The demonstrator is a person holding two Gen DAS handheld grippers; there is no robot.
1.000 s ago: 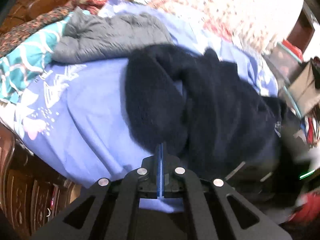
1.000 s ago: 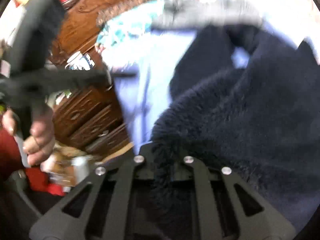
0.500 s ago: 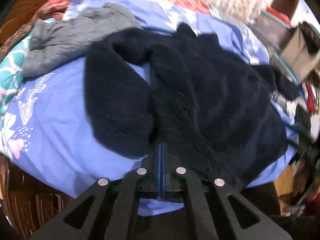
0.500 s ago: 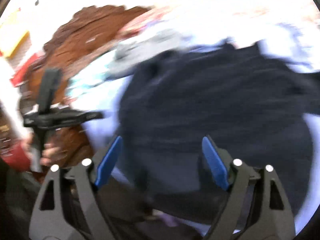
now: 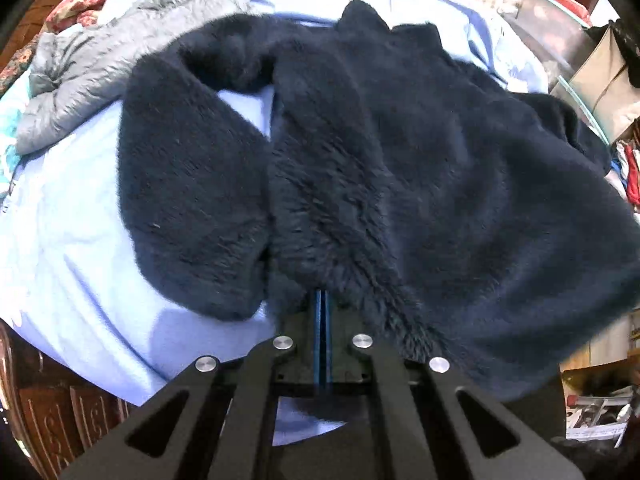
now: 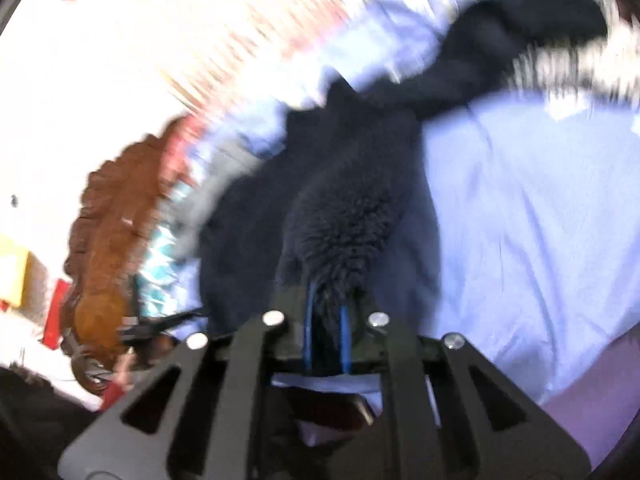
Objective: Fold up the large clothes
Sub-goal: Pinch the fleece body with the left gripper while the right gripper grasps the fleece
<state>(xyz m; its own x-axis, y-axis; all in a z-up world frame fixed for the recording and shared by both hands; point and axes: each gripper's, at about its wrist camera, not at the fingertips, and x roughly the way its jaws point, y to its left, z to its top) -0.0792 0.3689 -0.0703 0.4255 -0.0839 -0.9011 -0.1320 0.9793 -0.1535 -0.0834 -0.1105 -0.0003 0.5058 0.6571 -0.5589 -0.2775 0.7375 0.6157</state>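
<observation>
Black claw point(image 5: 322, 300), blue pads, silver screws

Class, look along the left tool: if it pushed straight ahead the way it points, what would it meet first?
The dark fleece garment itself: the left tool is already shut on its near edge, with the blue bedsheet probably just beneath.

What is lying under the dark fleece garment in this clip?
The dark fleece garment lies on a light blue bedsheet, which shows through a gap beside its sleeve. A grey jacket sits beside it, not beneath. Anything else under the fleece is covered.
</observation>
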